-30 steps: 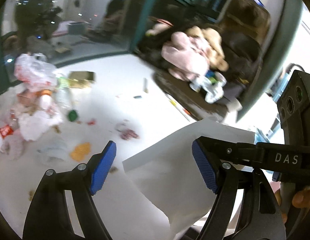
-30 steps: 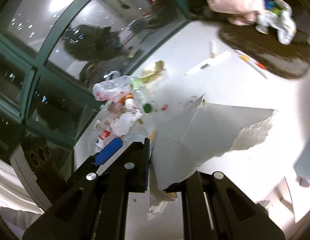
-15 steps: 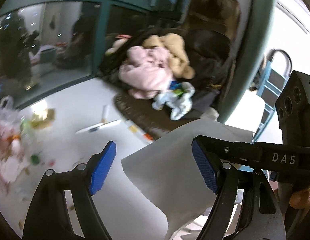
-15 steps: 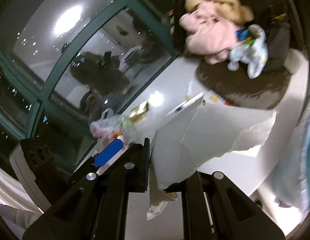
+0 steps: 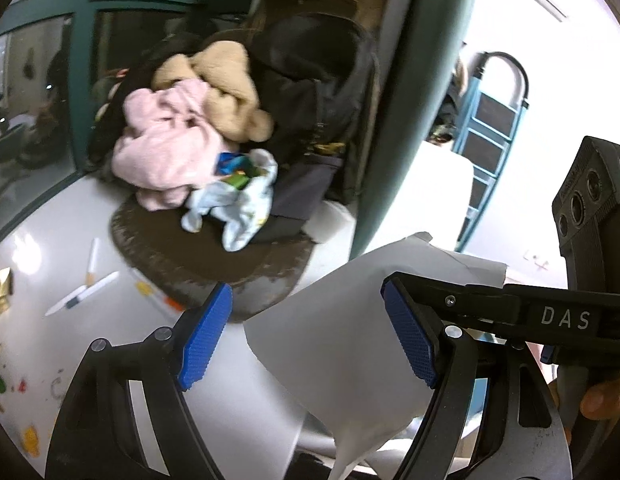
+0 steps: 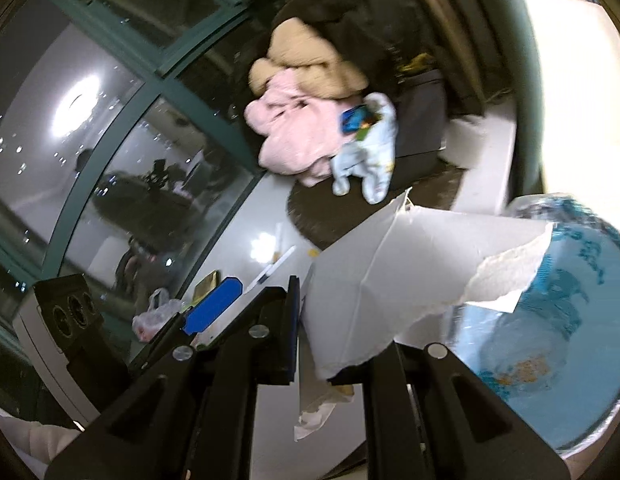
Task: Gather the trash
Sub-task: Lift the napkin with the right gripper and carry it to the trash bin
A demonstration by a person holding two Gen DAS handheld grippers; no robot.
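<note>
One torn sheet of white paper (image 6: 390,280) was clamped in the right gripper's (image 6: 330,360) closed fingers beside a blue-lined bin (image 6: 550,320); the left gripper (image 5: 306,340) gaped empty. Pens (image 5: 82,296) remained on the floor (image 5: 50,240).

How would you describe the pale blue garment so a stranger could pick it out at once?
Find the round dark brown rug by the green-framed window. On it lies a heap of clothes; the pale blue garment sprawls at the heap's front edge, below the pink fleece. It alone is light blue with small coloured prints.
</note>
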